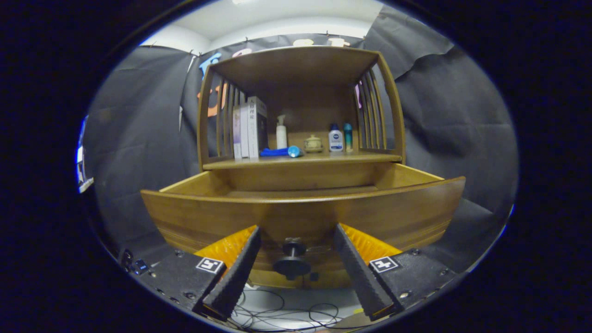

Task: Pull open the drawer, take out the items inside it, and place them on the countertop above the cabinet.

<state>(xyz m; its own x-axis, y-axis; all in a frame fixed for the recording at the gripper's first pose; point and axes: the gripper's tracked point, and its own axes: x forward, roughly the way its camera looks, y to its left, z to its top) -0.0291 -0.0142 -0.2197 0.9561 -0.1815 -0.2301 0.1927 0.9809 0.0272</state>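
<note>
The wooden drawer [303, 208] stands pulled out of the cabinet [300, 111], its curved front panel spanning the middle of the frame from left to right. Its inside shows only as a shallow strip of bare wood behind the front edge; what lies deeper in it is hidden by the panel. A dark round knob [292, 260] juts from the lower centre of the drawer front, in the lower middle of the frame.

The gripper [294, 247] is spread wide, its two fingers angled apart on either side of the knob without touching it; the knob sits in the gap between them, and nothing is held.

Above the drawer, in the centre of the frame, the countertop [370, 158] of the cabinet carries a row of things under a wooden roof with slatted sides. From left to right: a few upright boxes [250, 127], a blue cloth [274, 151] lying flat with a light blue round cap [294, 151] at its right end, a white pump bottle [281, 132] behind them, a small lidded ceramic pot [313, 143], a white bottle with a blue label [336, 138], and a slim teal bottle [348, 137] just beside it.

At the bottom of the frame, below the drawer, thin dark cables [277, 310] lie looped on a pale floor.
</note>
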